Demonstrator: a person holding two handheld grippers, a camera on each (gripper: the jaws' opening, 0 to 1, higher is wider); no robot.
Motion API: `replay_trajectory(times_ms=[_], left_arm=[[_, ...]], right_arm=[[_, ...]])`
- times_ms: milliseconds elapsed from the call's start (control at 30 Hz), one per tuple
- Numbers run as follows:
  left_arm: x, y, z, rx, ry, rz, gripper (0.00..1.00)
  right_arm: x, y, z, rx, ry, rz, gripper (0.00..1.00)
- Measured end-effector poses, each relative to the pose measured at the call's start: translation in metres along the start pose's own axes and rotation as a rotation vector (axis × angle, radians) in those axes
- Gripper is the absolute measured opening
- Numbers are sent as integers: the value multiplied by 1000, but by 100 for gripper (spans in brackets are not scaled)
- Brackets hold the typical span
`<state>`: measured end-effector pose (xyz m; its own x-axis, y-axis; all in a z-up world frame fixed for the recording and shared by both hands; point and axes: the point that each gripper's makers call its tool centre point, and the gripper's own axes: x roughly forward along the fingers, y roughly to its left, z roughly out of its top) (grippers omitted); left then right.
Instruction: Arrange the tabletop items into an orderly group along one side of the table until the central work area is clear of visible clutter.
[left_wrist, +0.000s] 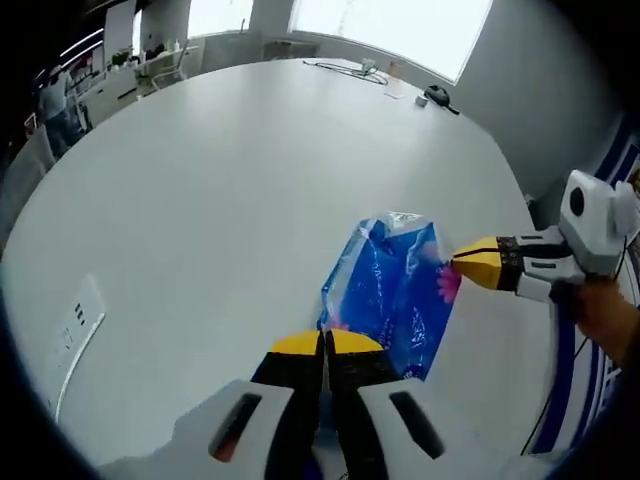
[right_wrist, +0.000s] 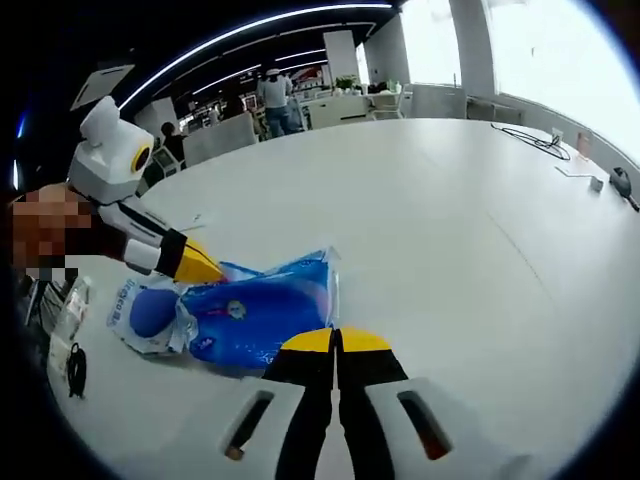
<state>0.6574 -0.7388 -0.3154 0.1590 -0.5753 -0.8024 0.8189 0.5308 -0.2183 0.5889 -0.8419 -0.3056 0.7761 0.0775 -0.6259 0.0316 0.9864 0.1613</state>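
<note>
Now, in the left gripper view, the left gripper (left_wrist: 326, 343) has its jaws together on the near edge of the blue plastic bag (left_wrist: 393, 292), which lies on the white table (left_wrist: 220, 200) just ahead of it. The right gripper (left_wrist: 468, 264) pinches the bag's far side.

In the right gripper view, the right gripper (right_wrist: 336, 342) is also closed at the bag's (right_wrist: 255, 315) edge, with the left gripper (right_wrist: 205, 265) opposite. I judge the step is moving the bag aside; next, both should lift together toward one table edge.
</note>
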Motion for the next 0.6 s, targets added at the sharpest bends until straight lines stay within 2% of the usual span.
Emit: replay_trajectory(times_ms=[600], left_arm=[[7,6,-7,15,19,8,1]], right_arm=[[4,-2,-12,19,18,0,0]])
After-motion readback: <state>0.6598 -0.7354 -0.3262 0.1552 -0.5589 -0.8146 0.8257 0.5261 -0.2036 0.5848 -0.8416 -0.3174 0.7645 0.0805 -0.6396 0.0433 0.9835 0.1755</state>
